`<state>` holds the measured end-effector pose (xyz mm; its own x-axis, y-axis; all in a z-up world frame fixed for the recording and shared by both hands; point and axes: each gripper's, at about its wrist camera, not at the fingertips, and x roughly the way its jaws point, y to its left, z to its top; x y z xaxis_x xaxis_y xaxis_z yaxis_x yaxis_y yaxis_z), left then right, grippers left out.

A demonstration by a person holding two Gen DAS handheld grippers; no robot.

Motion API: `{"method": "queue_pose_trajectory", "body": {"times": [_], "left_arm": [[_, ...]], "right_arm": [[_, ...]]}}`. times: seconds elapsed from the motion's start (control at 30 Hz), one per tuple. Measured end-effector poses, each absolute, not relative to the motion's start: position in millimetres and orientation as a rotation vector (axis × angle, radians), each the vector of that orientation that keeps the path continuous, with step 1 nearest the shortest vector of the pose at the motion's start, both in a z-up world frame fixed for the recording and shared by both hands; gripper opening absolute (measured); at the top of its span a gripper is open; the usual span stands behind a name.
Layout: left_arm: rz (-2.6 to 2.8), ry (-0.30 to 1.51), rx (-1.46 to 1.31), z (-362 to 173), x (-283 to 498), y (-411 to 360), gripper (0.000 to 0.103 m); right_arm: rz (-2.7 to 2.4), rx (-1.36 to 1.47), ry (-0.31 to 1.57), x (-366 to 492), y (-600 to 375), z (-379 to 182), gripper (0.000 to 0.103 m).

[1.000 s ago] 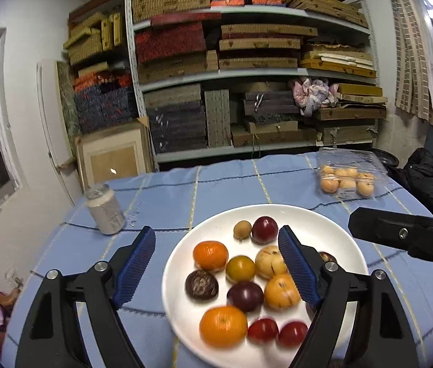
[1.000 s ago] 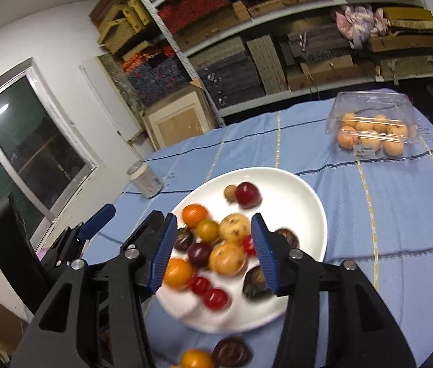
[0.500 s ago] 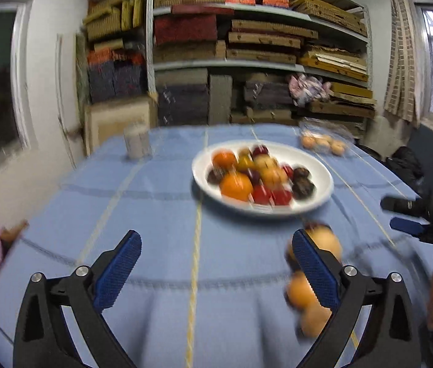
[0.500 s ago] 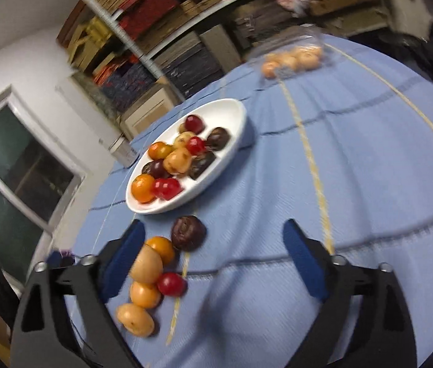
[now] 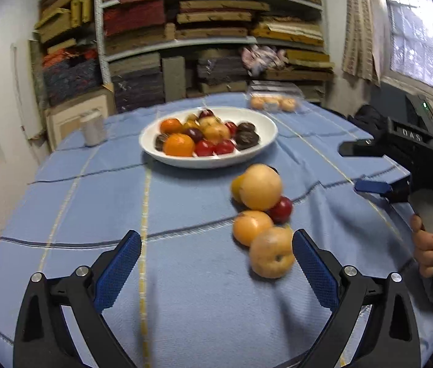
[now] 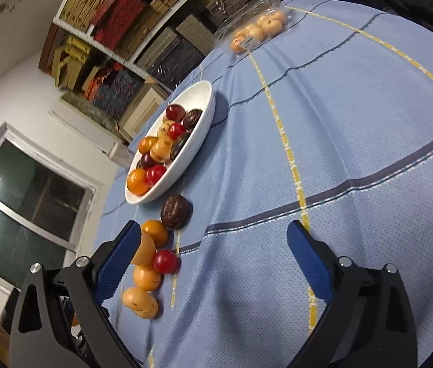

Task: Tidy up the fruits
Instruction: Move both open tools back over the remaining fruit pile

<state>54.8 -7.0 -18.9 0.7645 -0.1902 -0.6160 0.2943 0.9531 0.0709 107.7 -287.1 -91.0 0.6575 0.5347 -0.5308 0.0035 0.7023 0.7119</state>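
Between picks: I held both left tongs [image 5: 216, 263] and right tongs [image 6: 213, 254] agape and empty; next, I judged, closing on a loose fruit [image 5: 271, 251] beside the plate [image 5: 247, 153].

Matt woven cloth tablecloth [image 5: 204, 276], glossy white ceramic-looking plate [image 5: 265, 141]

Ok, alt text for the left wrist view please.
The open left gripper points across a blue tablecloth at loose fruit lying before a white plate of mixed fruit. At right, a hand holds the right gripper.
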Motion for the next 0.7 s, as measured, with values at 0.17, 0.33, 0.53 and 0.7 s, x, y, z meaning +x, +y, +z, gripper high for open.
{"method": "queue_pose_trajectory", "body": {"times": [0.17,0.33,0.53,0.7], "left_arm": [[-0.303,0.74,0.226,-34,74,-30,0.099],[-0.283,0.825,0.24,-50,89,-32,0.1],[-0.192,0.78,0.096,-36,82,15,0.1],[-0.173,0.778,0.026,-31,77,44,0.099]], "right_arm": [[0.341,0.752,0.813,109,-287,-92,0.095],[0.349,0.742,0.819,110,-285,-92,0.096],[0.355,0.735,0.822,109,-283,-92,0.097],[0.373,0.734,0.828,110,-280,-92,0.097]]}}
